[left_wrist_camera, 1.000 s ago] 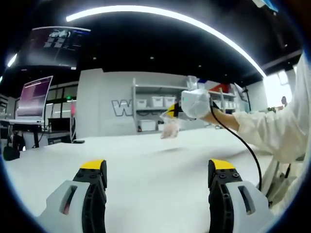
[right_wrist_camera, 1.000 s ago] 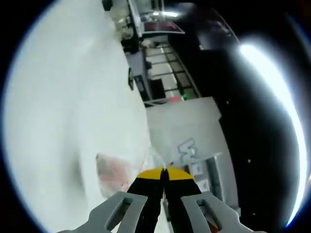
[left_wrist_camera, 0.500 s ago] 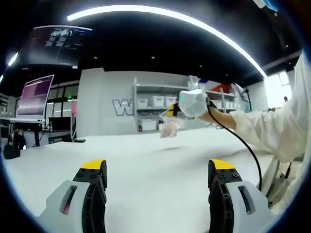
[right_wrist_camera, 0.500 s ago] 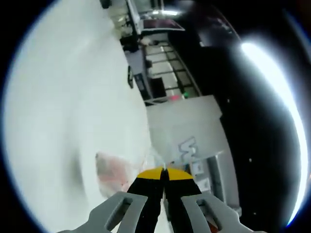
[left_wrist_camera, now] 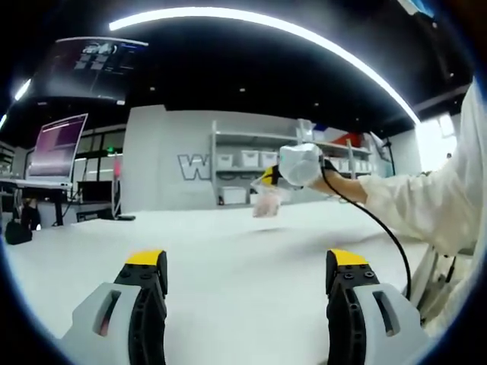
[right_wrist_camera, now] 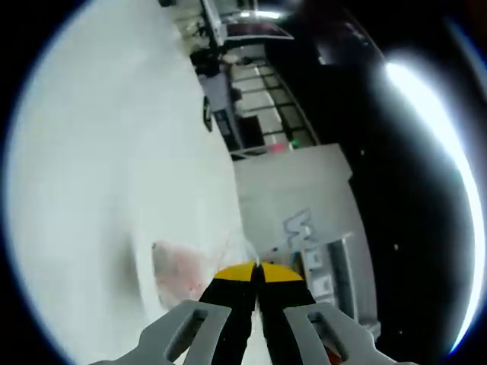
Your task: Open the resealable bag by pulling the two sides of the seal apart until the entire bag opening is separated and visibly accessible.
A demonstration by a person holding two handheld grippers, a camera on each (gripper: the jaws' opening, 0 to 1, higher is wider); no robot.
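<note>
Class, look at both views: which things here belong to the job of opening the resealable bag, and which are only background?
Belong to the job:
- resealable bag, held up off the table
- right hand-held gripper, shut on the bag's edge
- left hand-held gripper, open, low over the white table

Only background:
- shelving with bins
- monitor
- ceiling light strip

bag (left_wrist_camera: 266,204) | clear plastic, crumpled, reddish marks on it | hangs in the air above the white table (left_wrist_camera: 228,258), pinched at its top edge | seal state: cannot tell
</note>
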